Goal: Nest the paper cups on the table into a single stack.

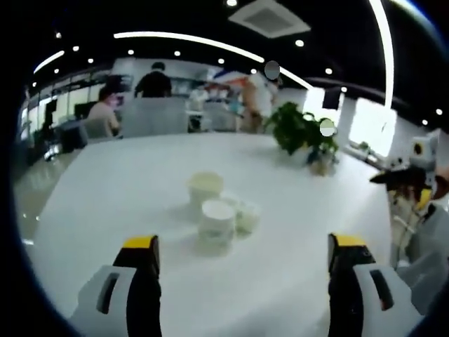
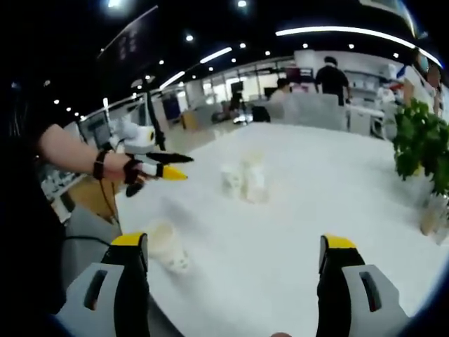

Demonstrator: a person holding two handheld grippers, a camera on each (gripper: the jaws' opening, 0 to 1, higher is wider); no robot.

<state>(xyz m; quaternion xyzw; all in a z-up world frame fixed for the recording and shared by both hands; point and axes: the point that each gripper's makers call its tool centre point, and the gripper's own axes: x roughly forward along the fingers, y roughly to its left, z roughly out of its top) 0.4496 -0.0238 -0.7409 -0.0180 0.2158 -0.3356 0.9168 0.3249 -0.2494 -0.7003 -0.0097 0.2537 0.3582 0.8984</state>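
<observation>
Paper cups sit loose on the white table (image 1: 126, 189), none held.

In the left gripper view, three paper cups cluster near the table's middle: one upright cup (image 1: 205, 189) farther off, a nearer upright cup (image 1: 217, 220) just in front of it, and a third cup (image 1: 246, 214) touching the nearer one's side, its pose unclear. In the right gripper view, another cup (image 2: 165, 246) lies tipped near the table edge, well apart from the blurred cluster. The left gripper (image 1: 242, 263) and right gripper (image 2: 235, 263) both have jaws spread wide, holding nothing. A potted plant (image 1: 303, 133) stands farther back; seated people (image 1: 105, 109) are beyond the table.
</observation>
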